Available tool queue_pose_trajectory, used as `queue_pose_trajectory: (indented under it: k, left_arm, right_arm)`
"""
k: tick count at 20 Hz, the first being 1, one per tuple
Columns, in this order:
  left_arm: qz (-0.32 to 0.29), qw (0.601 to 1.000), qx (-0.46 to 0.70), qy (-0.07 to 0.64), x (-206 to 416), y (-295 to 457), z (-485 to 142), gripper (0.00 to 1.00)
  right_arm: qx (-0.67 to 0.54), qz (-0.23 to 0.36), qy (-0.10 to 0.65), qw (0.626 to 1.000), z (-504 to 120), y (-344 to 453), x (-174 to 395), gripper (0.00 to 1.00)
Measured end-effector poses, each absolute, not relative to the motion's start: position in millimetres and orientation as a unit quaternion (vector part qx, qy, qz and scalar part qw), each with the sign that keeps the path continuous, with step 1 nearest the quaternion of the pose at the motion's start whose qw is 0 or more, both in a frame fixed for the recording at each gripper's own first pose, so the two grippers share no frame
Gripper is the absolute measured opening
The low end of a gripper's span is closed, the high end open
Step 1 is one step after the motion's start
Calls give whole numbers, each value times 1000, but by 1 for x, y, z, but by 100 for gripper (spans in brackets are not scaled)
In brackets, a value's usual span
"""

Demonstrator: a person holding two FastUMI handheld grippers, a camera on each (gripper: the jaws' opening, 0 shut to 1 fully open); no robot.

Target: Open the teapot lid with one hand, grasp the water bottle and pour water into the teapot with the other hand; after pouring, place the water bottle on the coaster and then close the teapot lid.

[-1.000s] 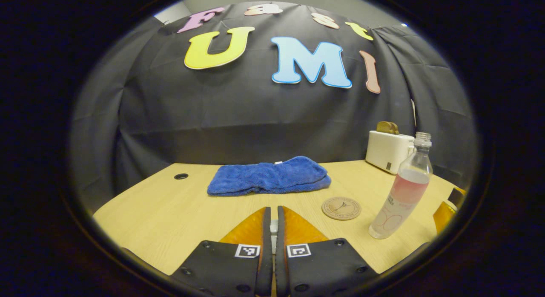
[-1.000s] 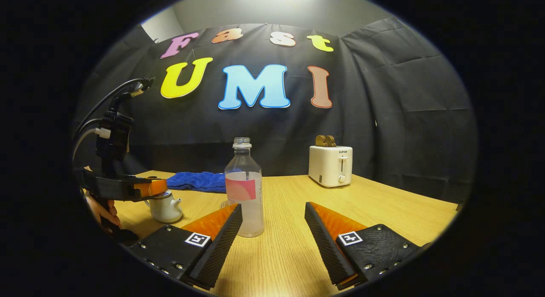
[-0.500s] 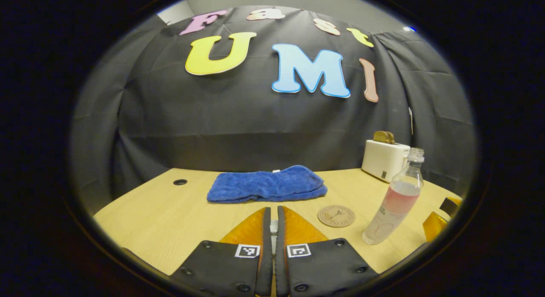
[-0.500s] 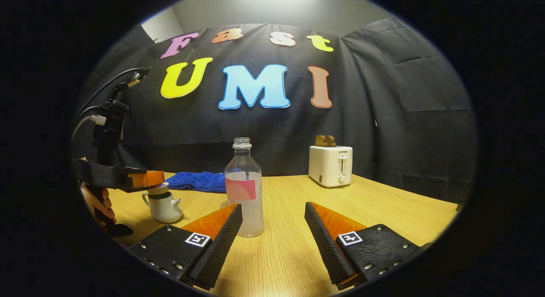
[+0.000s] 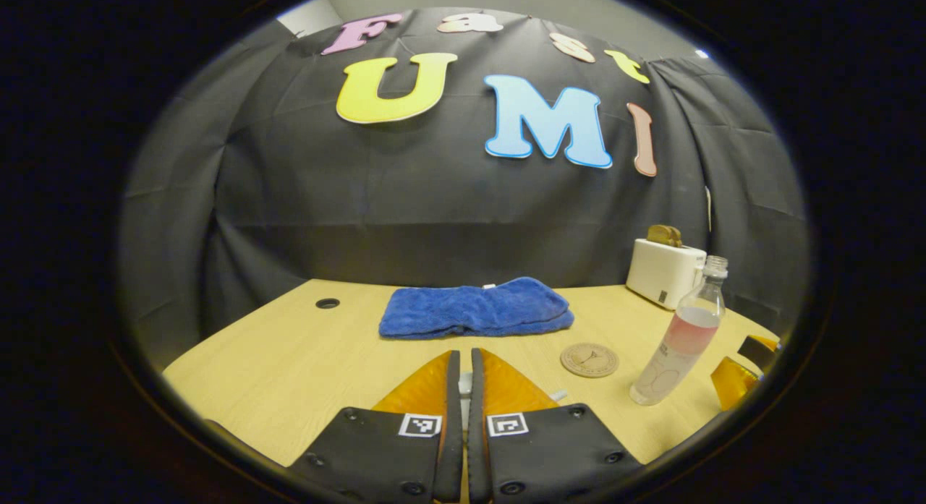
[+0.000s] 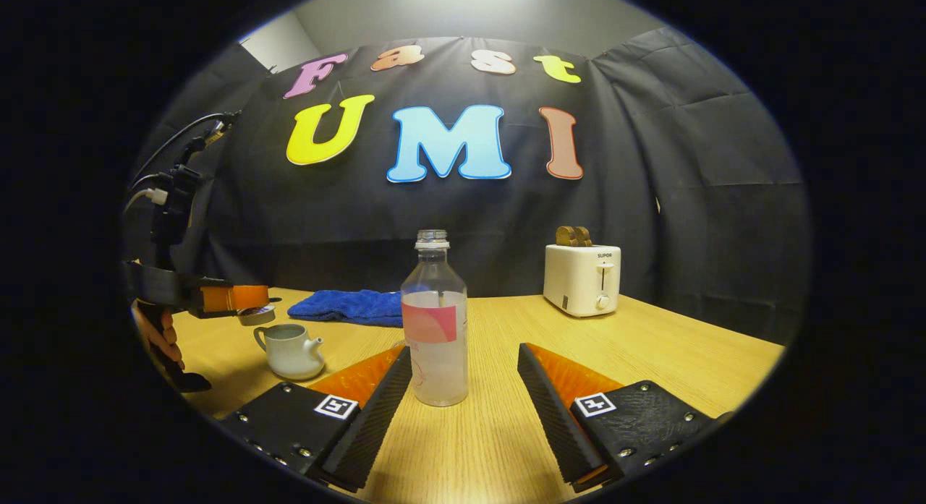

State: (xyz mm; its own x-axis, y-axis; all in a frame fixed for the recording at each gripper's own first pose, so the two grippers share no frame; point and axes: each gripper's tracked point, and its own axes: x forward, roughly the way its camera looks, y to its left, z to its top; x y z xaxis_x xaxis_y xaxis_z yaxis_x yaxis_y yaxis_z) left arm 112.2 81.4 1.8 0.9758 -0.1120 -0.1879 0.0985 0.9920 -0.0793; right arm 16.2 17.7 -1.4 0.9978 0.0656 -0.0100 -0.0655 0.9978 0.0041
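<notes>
Already the left gripper (image 6: 242,299) pinches the teapot lid (image 6: 255,315); upright water bottle (image 6: 435,323) stands between the right gripper's (image 6: 463,370) spread jaws.

Lower centre, the left gripper (image 5: 461,363) has its two fingers nearly together over a light wooden table (image 5: 289,352). Centre, a folded blue towel (image 5: 475,308). To the right, a round coaster (image 5: 589,360), an uncapped water bottle (image 5: 680,336), and a white toaster (image 5: 665,270) behind.
</notes>
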Motion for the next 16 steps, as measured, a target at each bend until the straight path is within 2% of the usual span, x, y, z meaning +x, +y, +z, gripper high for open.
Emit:
queue_pose_trajectory:
  k: [4,11,16]
  left_arm:
    - [-40,993,-38,102,108,102,-2,10]
    - [-39,993,-43,106,104,116,-10,10]
    - [-38,992,-51,112,105,122,-19,10]
  right_arm:
    - [2,49,20,999,-6,31,28,93]
    - [55,63,124,989,-32,38,53,93]
    - [17,71,138,988,-38,47,63,93]
